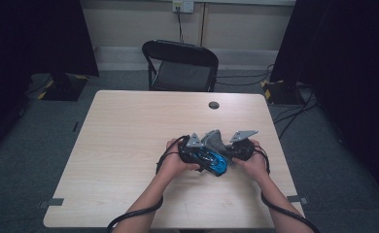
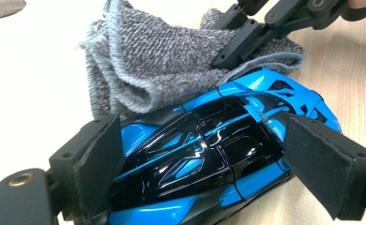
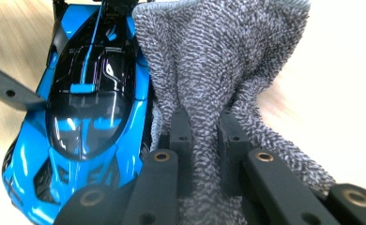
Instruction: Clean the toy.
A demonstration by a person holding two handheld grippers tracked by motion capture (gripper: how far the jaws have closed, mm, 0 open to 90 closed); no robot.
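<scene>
A pale wooden table (image 1: 129,145) stood on grey carpet in a dim room, with dark curtains hanging at both sides. Behind the table's far edge sat a black folding chair (image 1: 180,65), and above it a wall socket (image 1: 183,6) fed a cable down the cream wall. A small dark round cap (image 1: 214,105) lay set into the tabletop near that far edge.

Toward the near middle of the table, the left hand (image 1: 174,162) held the left gripper (image 2: 202,154), its jaws clamped on the flanks of a blue and black toy car (image 2: 204,154). In the left gripper view the padded jaws pressed against both sides of the glossy body, and the car lay low over the wood.

Just to the right, touching the car's side, hung a grey terry cloth (image 3: 218,70). The right gripper (image 3: 205,154) had its jaws pinched together on a fold of that cloth, and the rest of the fabric spread upward and draped against the car's edge. The right hand (image 1: 253,162) gripped that tool beside the car, with a cable trailing back along each forearm toward the near edge.
</scene>
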